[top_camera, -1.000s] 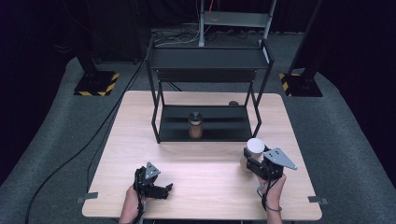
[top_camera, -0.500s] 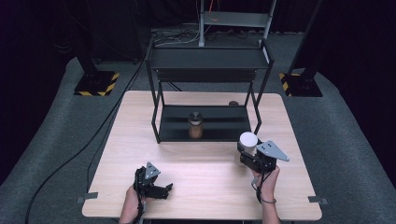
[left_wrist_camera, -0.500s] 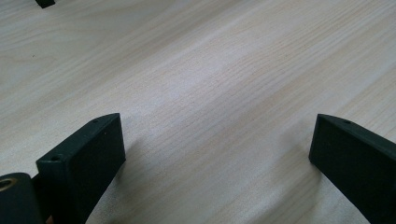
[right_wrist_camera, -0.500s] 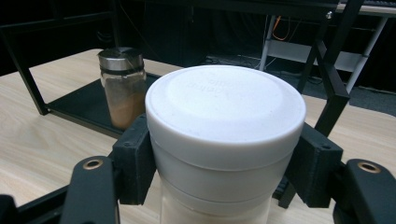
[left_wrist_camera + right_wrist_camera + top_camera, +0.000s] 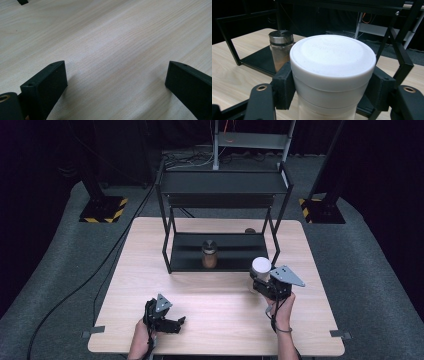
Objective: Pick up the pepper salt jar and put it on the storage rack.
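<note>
The right tool (image 5: 332, 92) grips a white jar (image 5: 333, 75) before the rack (image 5: 220, 255). The left tool (image 5: 115, 85) rests agape on the worktop (image 5: 215, 310).

My light wooden bench (image 5: 210, 320) carries a black two-tier shelf rack (image 5: 222, 182) toward its far side. On the rack's lower shelf (image 5: 235, 255) stands a metal-capped jar (image 5: 209, 253) of brown contents.
</note>
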`<state>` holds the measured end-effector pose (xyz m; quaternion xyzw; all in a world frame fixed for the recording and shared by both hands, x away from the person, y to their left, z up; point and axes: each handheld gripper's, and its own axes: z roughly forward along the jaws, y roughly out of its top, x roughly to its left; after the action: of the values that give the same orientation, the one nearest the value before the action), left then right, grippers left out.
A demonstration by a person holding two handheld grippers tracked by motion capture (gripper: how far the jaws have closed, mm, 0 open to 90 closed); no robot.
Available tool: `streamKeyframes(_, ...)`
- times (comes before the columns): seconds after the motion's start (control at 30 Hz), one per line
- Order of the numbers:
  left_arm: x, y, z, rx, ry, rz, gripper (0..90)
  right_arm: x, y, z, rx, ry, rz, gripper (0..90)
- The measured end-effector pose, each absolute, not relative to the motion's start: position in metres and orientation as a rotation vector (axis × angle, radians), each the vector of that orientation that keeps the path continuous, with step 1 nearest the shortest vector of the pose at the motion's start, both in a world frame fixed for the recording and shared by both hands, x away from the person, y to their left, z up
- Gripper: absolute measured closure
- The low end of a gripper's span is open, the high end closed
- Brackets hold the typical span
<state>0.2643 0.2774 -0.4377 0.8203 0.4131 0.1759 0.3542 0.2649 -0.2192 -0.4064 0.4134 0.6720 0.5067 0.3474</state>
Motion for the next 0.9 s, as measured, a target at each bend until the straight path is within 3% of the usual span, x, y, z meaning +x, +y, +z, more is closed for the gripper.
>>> streamKeyframes(0.9, 0.264, 0.278, -0.438, 2.122, 1.061, 0.454, 4.2, 0.296, -0.203, -0.408, 1.073, 1.766, 1.311, 33.3)
